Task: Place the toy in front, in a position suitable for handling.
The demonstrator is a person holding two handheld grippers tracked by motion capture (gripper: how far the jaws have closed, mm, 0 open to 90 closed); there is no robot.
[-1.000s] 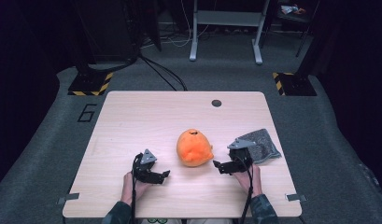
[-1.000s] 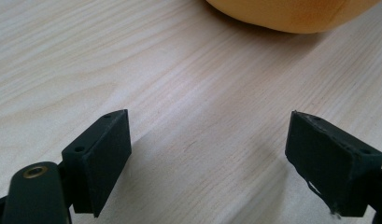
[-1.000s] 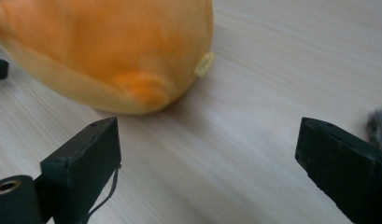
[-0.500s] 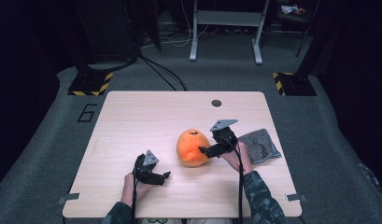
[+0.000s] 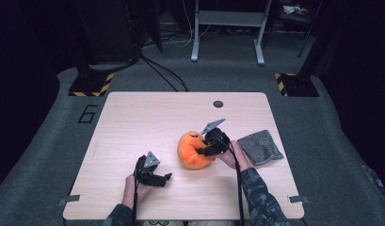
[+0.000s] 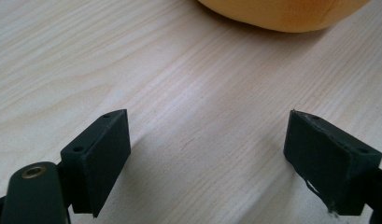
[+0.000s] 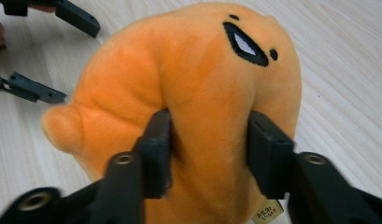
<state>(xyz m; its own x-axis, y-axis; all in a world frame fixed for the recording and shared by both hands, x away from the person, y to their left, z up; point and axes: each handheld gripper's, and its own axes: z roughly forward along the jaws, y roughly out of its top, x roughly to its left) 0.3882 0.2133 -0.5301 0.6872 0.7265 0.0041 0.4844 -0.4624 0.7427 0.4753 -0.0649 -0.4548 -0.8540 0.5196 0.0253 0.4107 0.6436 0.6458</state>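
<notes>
Right gripper view: jaws of right gripper [image 7: 209, 140], just closing, pinched into orange plush [image 7: 188, 93] mid-bench [image 5: 133, 117]; left gripper [image 5: 167, 178] nearby, jaws wide apart over bare wood.

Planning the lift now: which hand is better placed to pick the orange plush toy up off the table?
Right. The right gripper has just been closing and its jaws now pinch a fold of the orange plush toy. The left gripper rests open over bare table, short of the toy.
</notes>
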